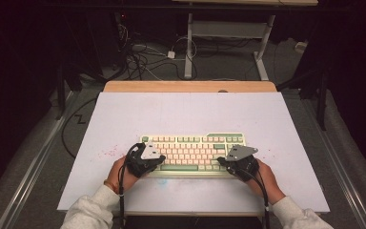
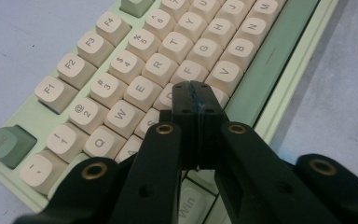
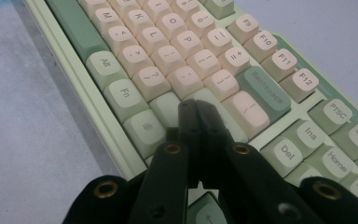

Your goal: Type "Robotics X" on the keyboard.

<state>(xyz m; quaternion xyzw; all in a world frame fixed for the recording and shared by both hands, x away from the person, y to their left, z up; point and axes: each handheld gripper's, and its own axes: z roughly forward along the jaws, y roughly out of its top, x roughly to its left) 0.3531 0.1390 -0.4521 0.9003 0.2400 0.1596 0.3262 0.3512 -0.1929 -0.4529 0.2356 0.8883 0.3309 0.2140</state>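
Clearly both pairs of jaws are pressed shut on nothing, used as pokers: the left gripper [image 2: 196,91] has its tips over the keys near D and C, the right gripper [image 3: 196,108] over the keys beside the lower right letters. The keyboard [image 1: 193,155] lies flat on the table [image 1: 181,112], near its front edge. Typing seems in hand; next, each tip must drop squarely onto one key.

Left tool [image 1: 158,158] low, jaws pressed together; right tool [image 1: 223,161] low, jaws likewise closed.
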